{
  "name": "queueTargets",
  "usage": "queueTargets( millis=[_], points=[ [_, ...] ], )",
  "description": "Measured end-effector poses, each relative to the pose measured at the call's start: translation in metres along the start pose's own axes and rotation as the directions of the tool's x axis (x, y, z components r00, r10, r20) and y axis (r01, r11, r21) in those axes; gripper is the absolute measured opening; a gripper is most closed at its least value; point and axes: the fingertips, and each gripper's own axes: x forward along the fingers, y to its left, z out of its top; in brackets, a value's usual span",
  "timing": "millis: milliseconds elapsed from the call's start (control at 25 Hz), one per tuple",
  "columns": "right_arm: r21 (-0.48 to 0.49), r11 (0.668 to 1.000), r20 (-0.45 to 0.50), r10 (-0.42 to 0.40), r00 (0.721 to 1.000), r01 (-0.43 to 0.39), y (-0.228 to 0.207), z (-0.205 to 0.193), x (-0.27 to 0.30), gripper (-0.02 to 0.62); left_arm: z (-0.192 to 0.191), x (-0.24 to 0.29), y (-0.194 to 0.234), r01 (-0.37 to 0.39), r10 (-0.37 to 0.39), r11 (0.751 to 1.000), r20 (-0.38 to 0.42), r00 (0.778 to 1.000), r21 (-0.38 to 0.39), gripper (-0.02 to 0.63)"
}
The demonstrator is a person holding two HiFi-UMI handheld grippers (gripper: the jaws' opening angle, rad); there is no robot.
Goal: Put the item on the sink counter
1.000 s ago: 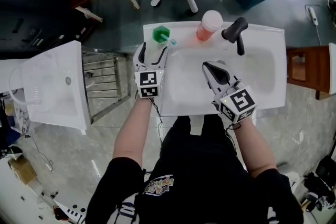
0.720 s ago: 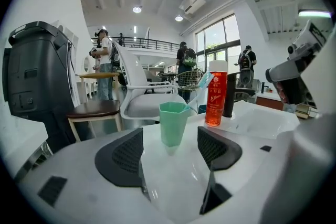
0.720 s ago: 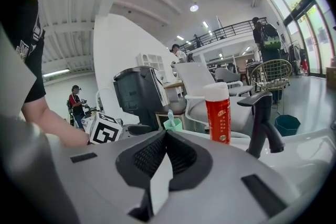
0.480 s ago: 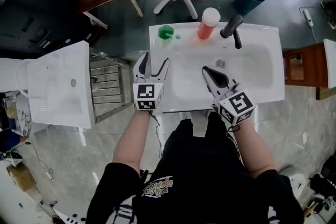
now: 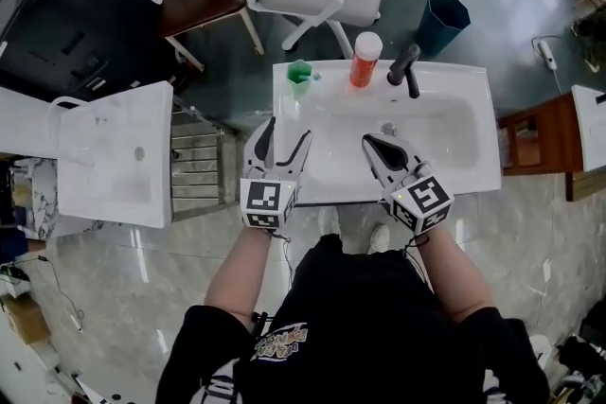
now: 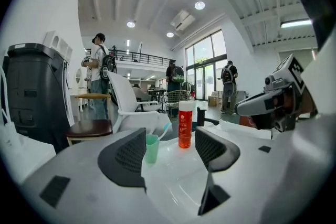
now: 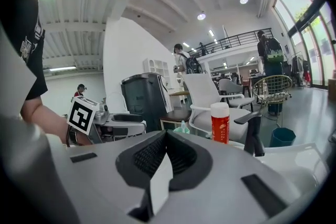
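Fingers [image 6: 125, 159] of your left gripper [image 5: 289, 131] stand apart, just closing slightly, nothing between them. Your right gripper [image 5: 377, 147] is pinched together, empty. The green cup [image 5: 300, 73] stands on the sink counter [image 5: 478, 80], ahead of the left fingertips and well apart. Placement looks done.

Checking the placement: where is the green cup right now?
In the head view, the green cup stands at the back-left corner of the sink counter, left of the red bottle and the black faucet.
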Motion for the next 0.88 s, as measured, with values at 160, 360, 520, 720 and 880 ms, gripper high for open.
queueTargets(
  millis=[160,360,520,720,880],
  points=[
    [-0.015,0.999,0.019,0.030,0.999,-0.030,0.002,0.004,-0.019,0.054,0.016,-0.017,-0.023,-0.022,0.022,1.000,0.020,1.000,0.018,0.209],
    [-0.019,0.998,0.038,0.055,0.998,-0.054,-0.001,0.001,-0.048,0.054,0.023,-0.034,-0.064,-0.028,0.028,1.000,0.001,1.000,0.015,0.080],
    [-0.025,0.998,0.057,0.063,0.996,-0.062,-0.003,-0.001,-0.071,0.054,0.016,-0.047,-0.109,-0.004,0.003,1.000,-0.050,0.999,-0.010,0.039],
    [-0.030,0.998,0.084,0.066,0.994,-0.063,-0.007,0.000,-0.102,0.054,0.015,-0.059,-0.165,0.048,-0.049,0.999,-0.070,0.996,-0.018,0.029],
    [-0.035,0.997,0.093,0.065,0.994,-0.062,-0.011,-0.002,-0.125,0.054,0.020,-0.061,-0.198,0.080,-0.081,0.997,-0.060,0.995,-0.017,0.029]
  ],
)
